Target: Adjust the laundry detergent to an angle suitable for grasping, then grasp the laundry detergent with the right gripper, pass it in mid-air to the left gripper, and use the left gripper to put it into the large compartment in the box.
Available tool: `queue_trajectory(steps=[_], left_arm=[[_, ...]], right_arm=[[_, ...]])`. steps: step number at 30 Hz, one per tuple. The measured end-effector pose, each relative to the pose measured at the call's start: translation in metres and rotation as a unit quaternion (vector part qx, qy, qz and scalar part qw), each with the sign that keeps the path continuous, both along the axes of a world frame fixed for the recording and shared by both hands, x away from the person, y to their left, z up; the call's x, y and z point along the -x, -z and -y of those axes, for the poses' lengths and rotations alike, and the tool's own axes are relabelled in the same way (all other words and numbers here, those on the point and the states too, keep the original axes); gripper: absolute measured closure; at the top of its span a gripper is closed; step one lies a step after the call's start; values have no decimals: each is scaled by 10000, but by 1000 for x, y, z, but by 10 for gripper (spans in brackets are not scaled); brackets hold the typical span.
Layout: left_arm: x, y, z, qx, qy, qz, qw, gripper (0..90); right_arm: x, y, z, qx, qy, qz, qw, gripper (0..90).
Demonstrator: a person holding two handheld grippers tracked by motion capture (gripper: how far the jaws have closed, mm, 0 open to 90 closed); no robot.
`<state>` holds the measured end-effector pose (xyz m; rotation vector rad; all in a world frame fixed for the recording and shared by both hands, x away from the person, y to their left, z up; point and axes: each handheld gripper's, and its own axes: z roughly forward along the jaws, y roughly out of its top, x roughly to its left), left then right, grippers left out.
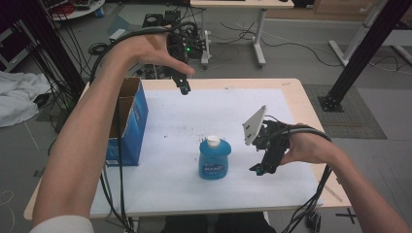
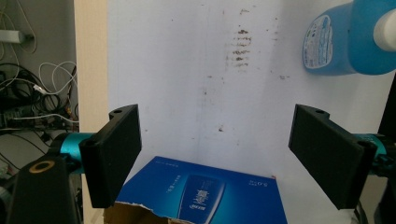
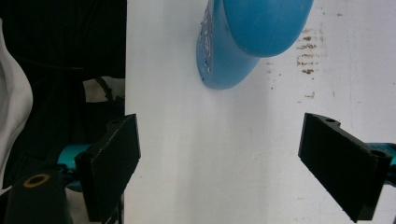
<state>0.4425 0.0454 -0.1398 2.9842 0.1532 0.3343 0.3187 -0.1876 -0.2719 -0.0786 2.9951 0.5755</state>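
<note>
Forearms reach in from the near edge of the pale wooden tabletop (image 1: 296, 97), which carries a white paper sheet (image 1: 223, 111). Against its left edge stands an open blue cardboard box (image 1: 130, 121). Near the middle, towards the near edge, stands an upright blue plastic bottle with a white cap (image 1: 214, 158). Just right of it the right gripper (image 1: 257, 169) hangs low, jaws wide apart and empty. Left gripper (image 1: 183, 90) hovers high by the far edge, jaws likewise spread, holding nothing

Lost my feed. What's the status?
Left gripper open, raised. Right gripper open beside blue plastic bottle. Bottle upright, untouched. Blue cardboard box clear of it.
</note>
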Motion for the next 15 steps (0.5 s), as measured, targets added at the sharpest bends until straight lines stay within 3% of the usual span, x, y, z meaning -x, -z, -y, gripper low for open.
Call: queue_trajectory(steps=[9, 15], left_arm=[[2, 2, 8, 17, 28, -2, 10000, 173], [2, 10, 11, -3, 94, -32, 10000, 172]], right_arm=[[-1, -2, 3, -94, 49, 52, 9999, 119], [-8, 6, 3, -377, 176, 88, 9991, 119]])
